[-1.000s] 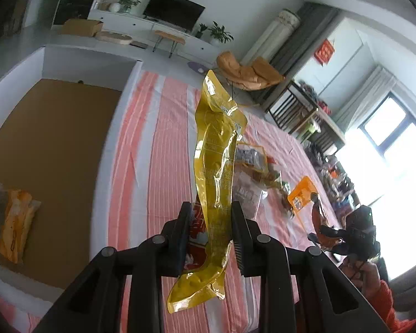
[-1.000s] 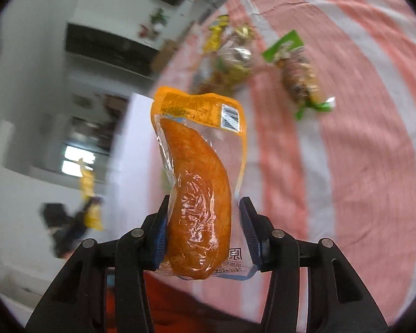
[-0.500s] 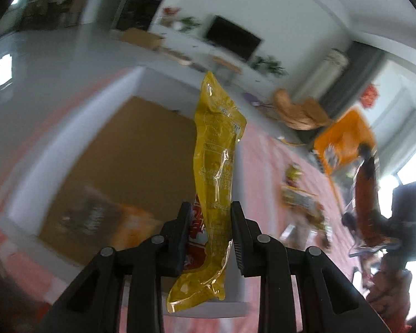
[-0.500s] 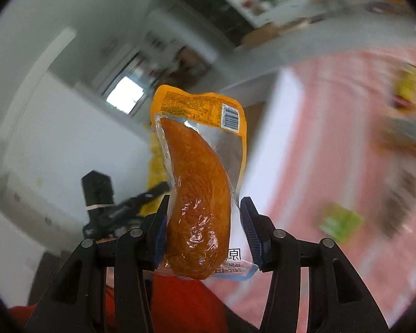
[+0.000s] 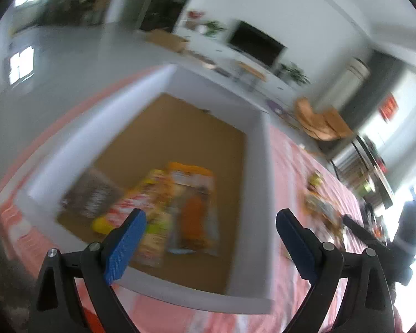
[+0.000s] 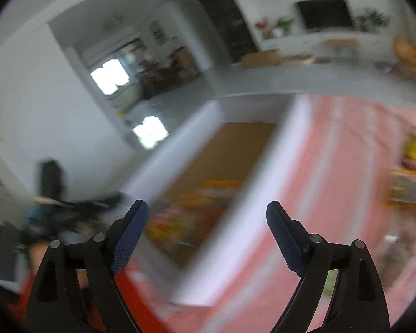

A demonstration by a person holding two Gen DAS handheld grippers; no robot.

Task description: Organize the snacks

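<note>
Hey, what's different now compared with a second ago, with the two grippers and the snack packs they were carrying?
Both let go. The left gripper, which had been clamping the yellow pack, is now open, and that pack lies in the white box. The right gripper has opened too; its orange sausage pack lies beside the yellow one. The other snacks stay on the striped cloth.
</note>
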